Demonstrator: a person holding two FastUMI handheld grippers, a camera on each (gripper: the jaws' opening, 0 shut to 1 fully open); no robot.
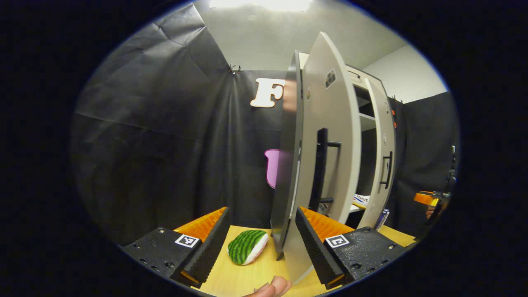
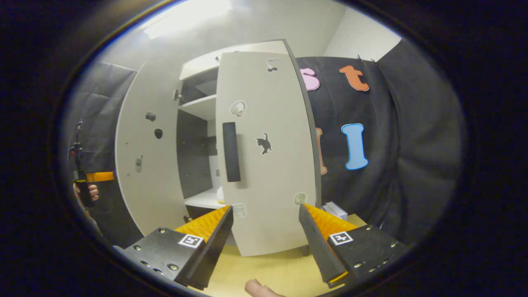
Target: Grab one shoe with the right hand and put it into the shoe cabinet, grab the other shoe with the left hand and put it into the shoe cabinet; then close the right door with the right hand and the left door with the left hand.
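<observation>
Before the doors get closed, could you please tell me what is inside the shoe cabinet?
A shoe lies on a lower shelf of the shoe cabinet. The two half-open doors cover the rest, so the second shoe cannot be confirmed.

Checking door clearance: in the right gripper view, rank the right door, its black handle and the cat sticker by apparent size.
1. right door, nearest, so it looks largest
2. black handle
3. cat sticker
</observation>
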